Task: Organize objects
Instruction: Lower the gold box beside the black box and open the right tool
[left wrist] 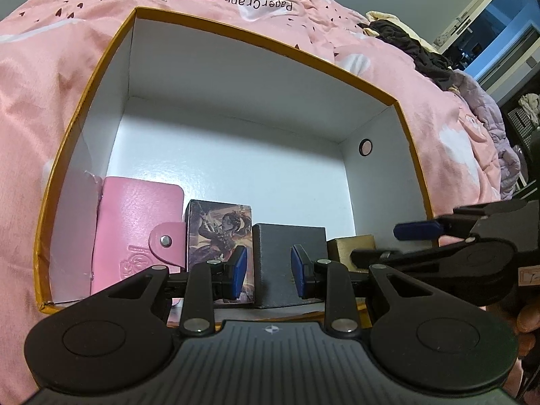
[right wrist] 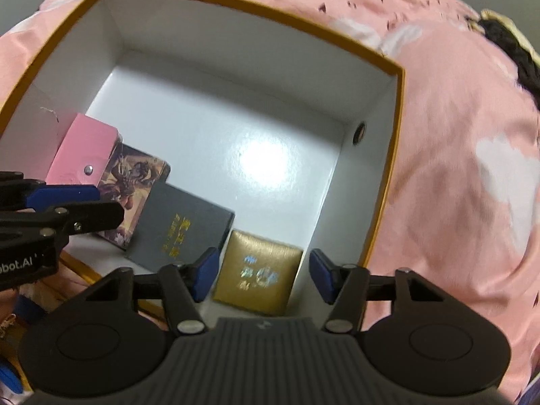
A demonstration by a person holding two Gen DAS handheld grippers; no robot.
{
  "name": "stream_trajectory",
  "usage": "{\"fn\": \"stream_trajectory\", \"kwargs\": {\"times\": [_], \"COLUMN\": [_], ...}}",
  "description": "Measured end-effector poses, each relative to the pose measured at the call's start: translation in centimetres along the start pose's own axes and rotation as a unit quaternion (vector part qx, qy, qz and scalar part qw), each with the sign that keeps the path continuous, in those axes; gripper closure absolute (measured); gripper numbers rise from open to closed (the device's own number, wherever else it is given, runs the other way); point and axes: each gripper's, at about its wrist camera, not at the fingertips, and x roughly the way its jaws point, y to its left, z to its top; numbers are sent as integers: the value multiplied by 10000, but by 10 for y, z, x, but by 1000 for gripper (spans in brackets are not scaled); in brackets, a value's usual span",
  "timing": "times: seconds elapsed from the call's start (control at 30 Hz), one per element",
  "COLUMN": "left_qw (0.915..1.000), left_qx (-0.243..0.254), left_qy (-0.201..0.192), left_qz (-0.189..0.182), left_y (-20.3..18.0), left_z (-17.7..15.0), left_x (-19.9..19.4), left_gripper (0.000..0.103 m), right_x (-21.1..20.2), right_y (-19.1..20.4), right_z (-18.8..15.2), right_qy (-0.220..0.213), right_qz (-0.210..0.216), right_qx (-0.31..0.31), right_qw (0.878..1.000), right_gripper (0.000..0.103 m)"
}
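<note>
So at that point most of the sorting looked done to me. Nearest the cameras, my left gripper (left wrist: 268, 271) hovered over the front edge of the box, fingers (left wrist: 238, 271) only partly apart with nothing between them, lined up roughly over the dark grey box (left wrist: 290, 263). My right gripper (right wrist: 265, 275) hung just above the gold box (right wrist: 258, 271), fingers (right wrist: 205, 275) wide on either side of it, clear gaps both sides, so not gripping anything as far as I could see.

Along the near wall of the orange-rimmed box (left wrist: 101, 64) sat a tidy row: pink card wallet (left wrist: 138, 233) standing in the left corner, then the illustrated card box (left wrist: 219, 236) right next to it, then the dark grey box, then the gold box (left wrist: 352, 248) at the right end, close to the right-hand wall. The first three were touching or nearly so; couldn't tell for the gold one.

Beyond the row the white floor of the box was bare all the way to the far wall. Past that, just the pink duvet (left wrist: 50, 77) on the bed and a heap of dark clothes (left wrist: 405, 40) far right.

My guess: four items placed, the gold one freshly set down or being nudged. I couldn't see any loose items left on the bed, so whether anything remained I couldn't say.
</note>
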Motion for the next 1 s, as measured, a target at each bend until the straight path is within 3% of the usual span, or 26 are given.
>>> {"fn": "stream_trajectory", "kwargs": {"times": [0.1,0.2,0.33,0.53,0.73,1.0], "left_qw": [10000,10000,9999,9999,9999,9998], "left_qx": [-32,-56,-66,-56,-133,-112], "left_qy": [-5,-13,-4,16,3,60], "left_qz": [20,67,108,104,92,152], "left_y": [1,3,4,5,10,10], "left_z": [1,1,2,3,4,3], "left_x": [0,0,1,2,3,7], "left_gripper": [71,71,71,71,71,71], "right_x": [1,10,16,25,25,36], "right_y": [0,-8,-10,5,12,25], "right_z": [2,10,13,9,5,-4], "right_qy": [-135,-195,-345,-431,-593,-352], "right_qz": [-2,117,-288,-695,-659,-799], "right_qx": [-132,-175,-238,-797,-1066,-1415], "right_qw": [9998,9996,9987,9935,9903,9861], "right_gripper": [57,71,83,81,82,84]}}
